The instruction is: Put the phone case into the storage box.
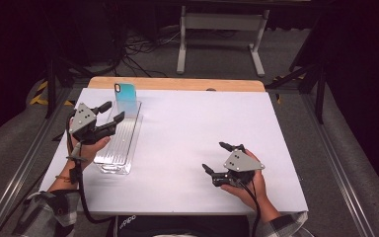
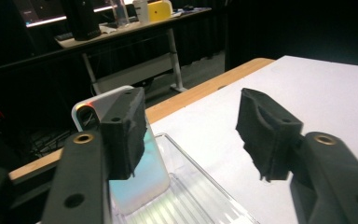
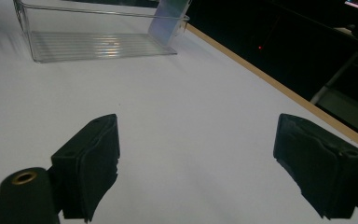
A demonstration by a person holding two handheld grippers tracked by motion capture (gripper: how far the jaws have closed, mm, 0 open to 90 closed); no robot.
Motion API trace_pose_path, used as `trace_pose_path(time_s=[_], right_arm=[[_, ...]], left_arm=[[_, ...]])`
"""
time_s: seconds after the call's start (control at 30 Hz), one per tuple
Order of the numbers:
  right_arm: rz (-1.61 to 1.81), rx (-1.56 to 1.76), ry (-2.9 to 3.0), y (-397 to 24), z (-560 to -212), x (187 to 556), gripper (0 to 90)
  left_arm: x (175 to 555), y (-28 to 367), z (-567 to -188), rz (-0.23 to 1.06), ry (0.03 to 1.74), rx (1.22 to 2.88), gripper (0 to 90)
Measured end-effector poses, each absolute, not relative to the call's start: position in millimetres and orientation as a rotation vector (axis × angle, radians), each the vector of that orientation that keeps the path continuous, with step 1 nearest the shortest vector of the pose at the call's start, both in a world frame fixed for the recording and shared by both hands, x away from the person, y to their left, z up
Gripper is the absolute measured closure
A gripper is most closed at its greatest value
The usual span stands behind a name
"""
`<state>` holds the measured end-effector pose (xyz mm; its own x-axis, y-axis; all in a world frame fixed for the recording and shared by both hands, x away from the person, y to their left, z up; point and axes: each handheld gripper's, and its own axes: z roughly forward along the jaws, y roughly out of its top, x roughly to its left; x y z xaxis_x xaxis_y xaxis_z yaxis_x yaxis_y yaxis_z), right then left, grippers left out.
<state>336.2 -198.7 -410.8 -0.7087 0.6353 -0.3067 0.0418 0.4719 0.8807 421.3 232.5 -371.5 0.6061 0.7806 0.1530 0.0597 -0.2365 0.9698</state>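
1. two grippers are in my hands over the white tabletop [image 1: 187, 138], both with jaws spread and pinching nothing.
2. my left gripper [image 1: 109, 112] hovers over the clear plastic bin [image 1: 123, 143], which lies along the tabletop's left edge, its long side running from near to far.
3. a phone [image 1: 126, 96] with a teal-to-pale back stands tilted in the bin's far end, leaning on the far wall, camera corner up.
4. in the left gripper view the phone [image 2: 140, 182] sits partly behind one jaw pad [image 2: 123, 133]; i cannot tell if they touch.
5. my right gripper [image 1: 216, 157] sits low near the tabletop's near right corner, well apart from the bin, jaws pointing left toward it.
6. in the right gripper view the bin [image 3: 98, 44] lies ahead on bare white surface.
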Motion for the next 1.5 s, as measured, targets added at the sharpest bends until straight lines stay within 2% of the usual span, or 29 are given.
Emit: trace_pose_path(time_s=[1.5], right_arm=[[1.243, 0.555, 2.088, -200, -409, 335, 14.7]], left_arm=[[385, 223, -369, 0.745, 0.596, 1.687, 20.7]])
